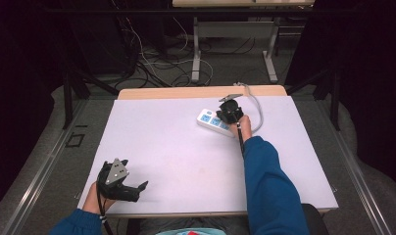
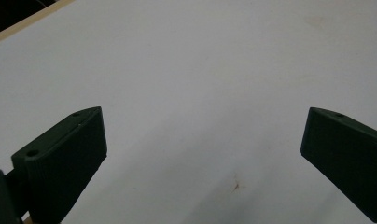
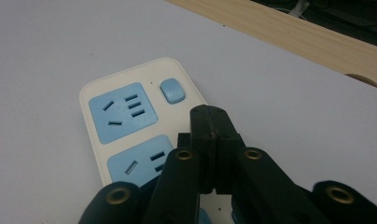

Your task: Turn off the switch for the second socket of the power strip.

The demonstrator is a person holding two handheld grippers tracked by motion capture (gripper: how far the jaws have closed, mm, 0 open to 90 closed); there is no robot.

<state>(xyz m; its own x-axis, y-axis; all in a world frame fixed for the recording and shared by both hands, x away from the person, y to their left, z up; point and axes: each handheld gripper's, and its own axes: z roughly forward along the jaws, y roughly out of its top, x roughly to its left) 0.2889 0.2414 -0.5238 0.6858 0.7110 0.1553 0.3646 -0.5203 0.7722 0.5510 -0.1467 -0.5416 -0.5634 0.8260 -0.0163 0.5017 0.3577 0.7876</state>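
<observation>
Jaws of the right gripper (image 3: 210,122) are pressed together, empty, over the cream plastic power strip with blue sockets (image 3: 126,128), just short of its blue switch (image 3: 171,89). Pushing down off-centre could skid the strip. Well nearer than the strip, the left gripper (image 2: 203,140) is spread wide, empty.

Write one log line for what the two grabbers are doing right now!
left gripper: open, idle near table's front edge | right gripper: shut, empty, tips over power strip near its blue switch | table
</observation>
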